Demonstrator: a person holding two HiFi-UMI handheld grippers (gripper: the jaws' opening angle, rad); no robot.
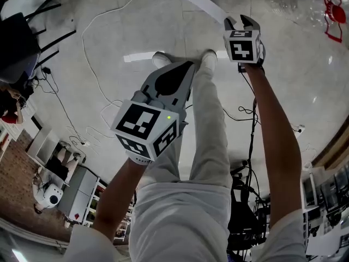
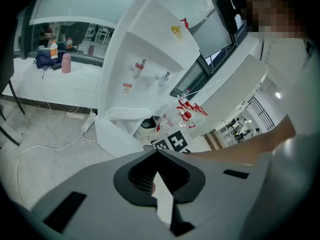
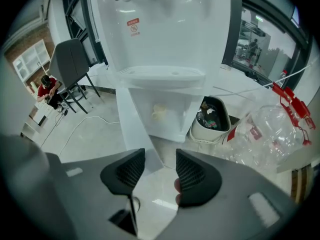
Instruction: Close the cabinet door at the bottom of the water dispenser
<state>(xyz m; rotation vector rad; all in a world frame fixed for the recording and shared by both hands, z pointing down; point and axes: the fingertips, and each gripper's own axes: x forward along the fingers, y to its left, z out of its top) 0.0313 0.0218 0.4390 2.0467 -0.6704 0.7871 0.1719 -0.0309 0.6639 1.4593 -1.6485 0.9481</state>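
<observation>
Judging by its look, the door (image 3: 134, 129) is a thin, stiff, light panel that should swing on its hinge at a gentle push. It stands wide open just ahead of the right gripper (image 3: 160, 159), a little to its left. The free edge is nearest the jaws, and the cabinet (image 3: 167, 114) lies straight beyond. The glossy skin looks slippery, so pinching is a poor bet. Pressing a jaw flat against the face turned away from the cabinet, close to that free edge, would give the most leverage. The right gripper's jaws stand well apart with nothing between them. The left gripper (image 2: 157, 154) has its tips together and empty, with the door well ahead of it.
</observation>
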